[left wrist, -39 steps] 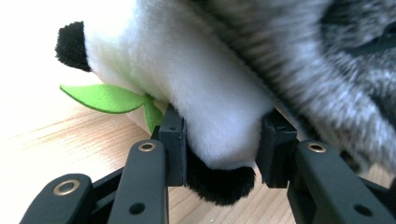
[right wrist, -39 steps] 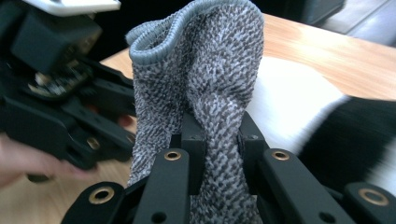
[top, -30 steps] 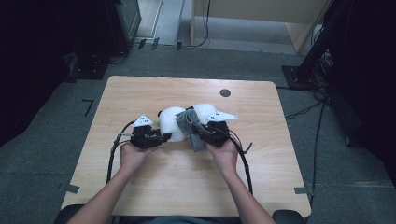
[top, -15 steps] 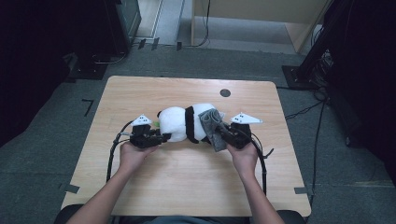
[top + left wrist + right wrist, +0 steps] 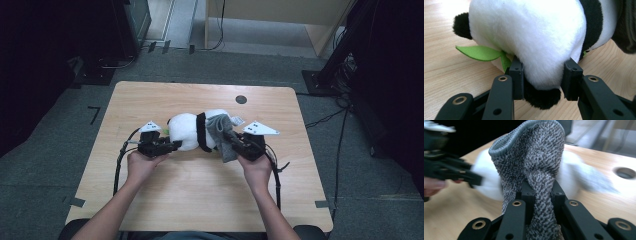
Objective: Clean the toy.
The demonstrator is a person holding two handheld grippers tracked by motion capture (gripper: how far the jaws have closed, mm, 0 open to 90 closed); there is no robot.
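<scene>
Panda plush [image 5: 189, 131] lying on tabletop [image 5: 200, 190], mid-table between both hands. Left tongs [image 5: 541, 75] clamped on plush's white end, green felt leaf [image 5: 481, 53] beside. Right tongs [image 5: 540, 192] pinched together on grey knit sock [image 5: 534, 160], sock just beside plush's other end.

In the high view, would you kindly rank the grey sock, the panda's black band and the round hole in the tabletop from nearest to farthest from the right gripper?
1. The grey sock, pinched in the right gripper itself.
2. The panda's black band, just left of the sock, mid-table.
3. The round hole, near the table's far edge.
</scene>
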